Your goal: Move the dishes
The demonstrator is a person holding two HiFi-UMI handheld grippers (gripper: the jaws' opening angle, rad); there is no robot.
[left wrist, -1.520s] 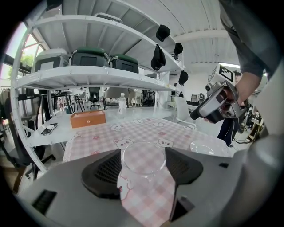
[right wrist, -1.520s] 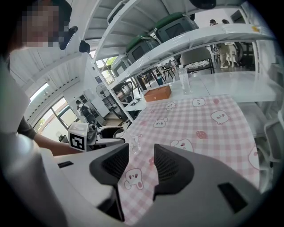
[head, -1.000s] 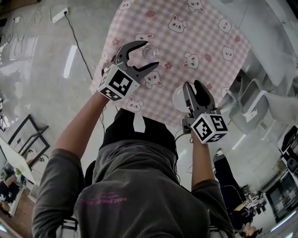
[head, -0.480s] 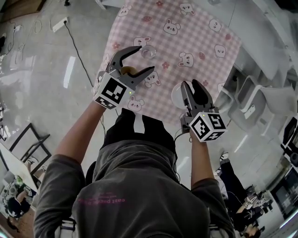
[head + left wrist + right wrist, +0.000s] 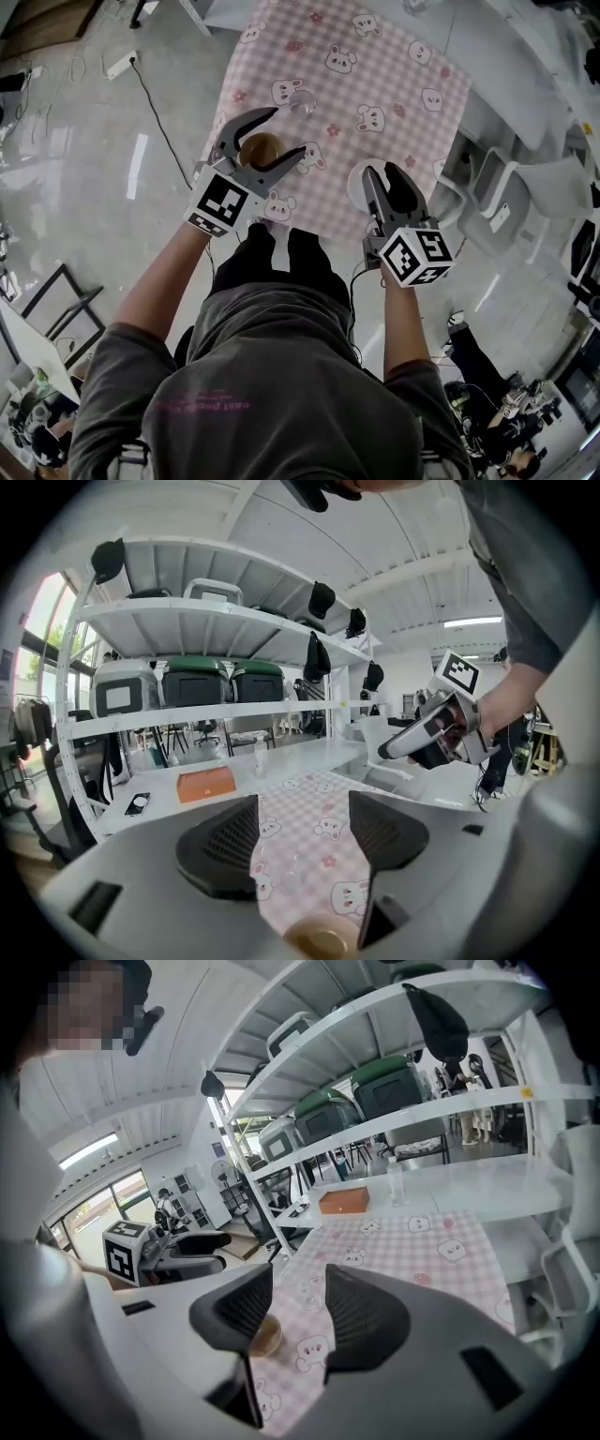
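A small brown dish [image 5: 260,148] sits on the pink bear-print tablecloth [image 5: 375,84] near its front left corner. My left gripper [image 5: 286,131] hovers over the dish, open wide, its jaws on either side and not touching. The same dish shows low between those jaws [image 5: 322,941] and past the right jaws [image 5: 267,1335]. A clear glass [image 5: 302,101] stands just beyond it. My right gripper [image 5: 382,173] is open by a narrow gap with nothing in it, held over a white plate [image 5: 356,186] that it partly hides.
White chairs [image 5: 506,187] stand close to the table's right side. An orange box [image 5: 206,782] and a small bottle [image 5: 260,757] rest on a white table beyond the cloth, under shelves with bins [image 5: 197,682]. A power strip [image 5: 122,64] and cable lie on the floor at left.
Both grippers have drawn back toward the table's near edge. The brown dish, hidden before, now shows between the left jaws. Neither gripper's opening has changed.
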